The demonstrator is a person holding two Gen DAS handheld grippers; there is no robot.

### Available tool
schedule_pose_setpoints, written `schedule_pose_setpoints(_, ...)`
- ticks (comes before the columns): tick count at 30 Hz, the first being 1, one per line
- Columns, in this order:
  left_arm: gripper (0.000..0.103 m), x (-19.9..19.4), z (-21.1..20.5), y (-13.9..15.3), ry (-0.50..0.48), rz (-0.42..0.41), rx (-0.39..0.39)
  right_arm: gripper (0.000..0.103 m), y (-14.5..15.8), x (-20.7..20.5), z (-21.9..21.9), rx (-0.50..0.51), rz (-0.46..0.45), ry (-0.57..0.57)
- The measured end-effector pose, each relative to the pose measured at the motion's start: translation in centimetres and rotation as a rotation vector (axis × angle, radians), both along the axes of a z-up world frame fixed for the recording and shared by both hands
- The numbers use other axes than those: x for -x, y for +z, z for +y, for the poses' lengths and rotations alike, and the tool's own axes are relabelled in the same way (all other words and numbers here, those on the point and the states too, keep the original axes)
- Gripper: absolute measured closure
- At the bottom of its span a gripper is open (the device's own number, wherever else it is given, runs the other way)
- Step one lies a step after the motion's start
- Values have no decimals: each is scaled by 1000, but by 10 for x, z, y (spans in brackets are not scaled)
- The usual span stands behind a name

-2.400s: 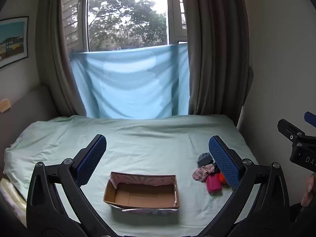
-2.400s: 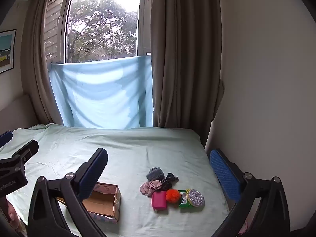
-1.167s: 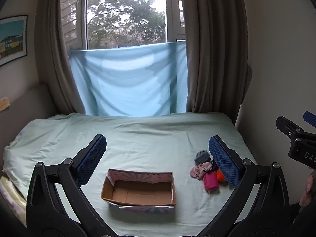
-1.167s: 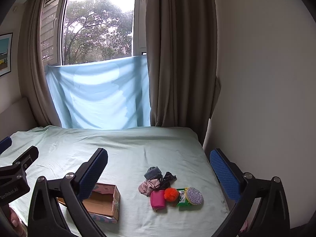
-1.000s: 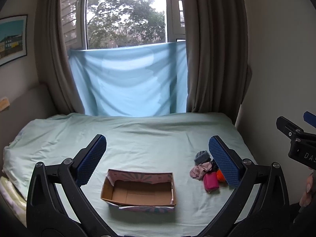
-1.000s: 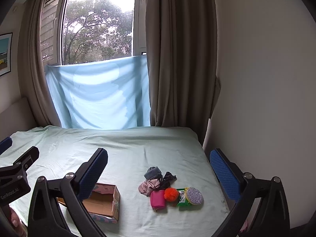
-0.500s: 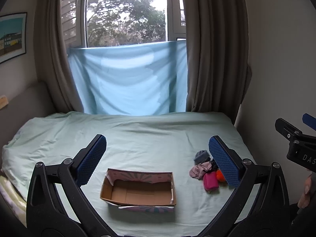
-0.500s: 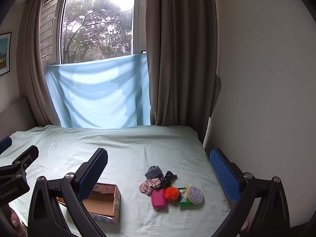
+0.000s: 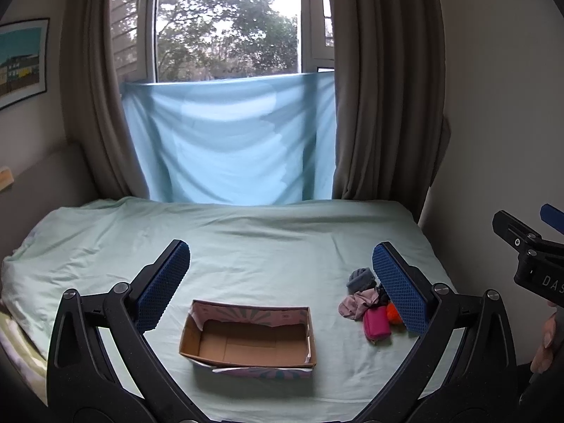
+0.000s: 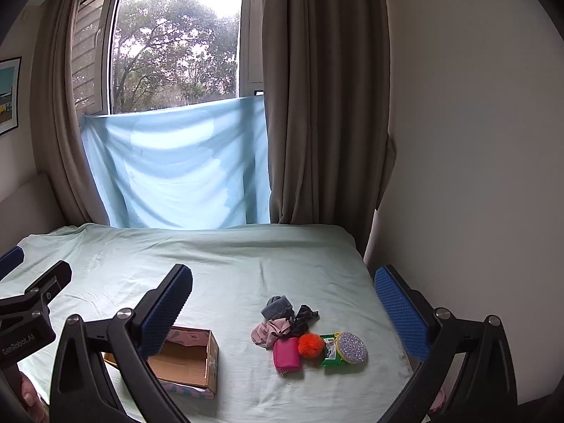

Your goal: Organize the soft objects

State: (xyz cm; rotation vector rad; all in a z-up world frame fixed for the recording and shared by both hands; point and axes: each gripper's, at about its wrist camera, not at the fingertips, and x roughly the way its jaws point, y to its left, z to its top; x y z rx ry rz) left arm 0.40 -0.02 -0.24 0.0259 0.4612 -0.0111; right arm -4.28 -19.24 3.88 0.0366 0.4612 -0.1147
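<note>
Above the bed (image 10: 229, 264), both tools spread, left tool (image 9: 282, 282), right tool (image 10: 282, 310); box (image 9: 246, 338) beside soft pile (image 10: 282, 324)

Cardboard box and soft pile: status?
Left gripper, right gripper open, empty. Cardboard box empty. Soft pile untouched beside it. Nothing blocking.

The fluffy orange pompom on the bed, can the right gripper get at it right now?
Probably yes. The fluffy orange pompom lies uncovered on the bed sheet, with nothing between it and the open right gripper, though a pink pouch touches it.
</note>
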Motion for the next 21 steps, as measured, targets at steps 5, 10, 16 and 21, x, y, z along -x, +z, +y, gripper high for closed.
schedule_pose_setpoints(5, 0, 0, 1, -1, -2, -2, 1, 0, -1, -1, 3, -6, -5, -4)
schedule_pose_setpoints(10, 0, 0, 2, 0, -5, -3, 1, 0, -2, 0, 5, -7, -5, -4)
schedule_pose_setpoints(16, 0, 0, 4, 0, -7, -6, 6, 0, -2, 0, 6, -6, -6, -6)
schedule_pose_setpoints(21, 0, -1, 6, 1, -16, -12, 11, 0, -3, 0, 9, -9, -9, -12)
